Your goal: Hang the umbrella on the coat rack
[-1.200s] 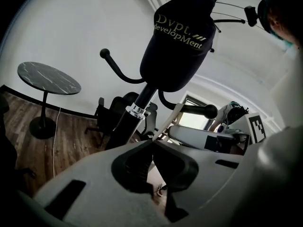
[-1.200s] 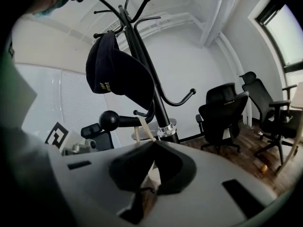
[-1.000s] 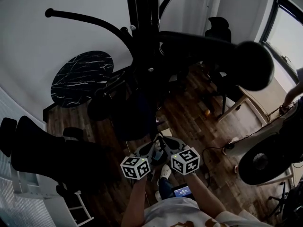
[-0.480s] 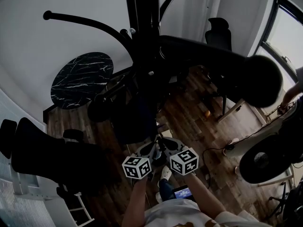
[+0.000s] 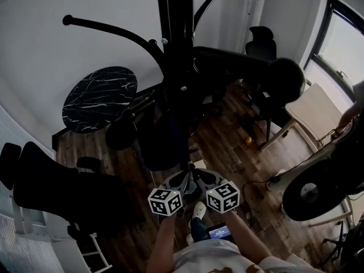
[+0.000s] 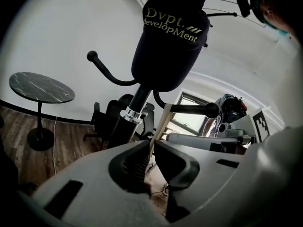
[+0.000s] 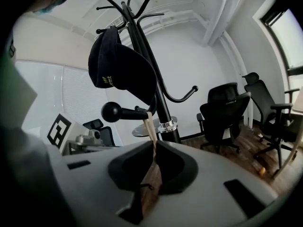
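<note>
The coat rack point(image 5: 173, 50) runs off the head view's top edge. Its foot is lost in a dark mass point(image 5: 162, 147) too murky to tell an umbrella from anything else hung there. The tan strap point(image 7: 150, 122) vanishes between the closed jaws of the right gripper point(image 7: 154, 148) and the left gripper point(image 6: 150, 150), so its lower end and whatever it belongs to show in neither gripper view.
</note>
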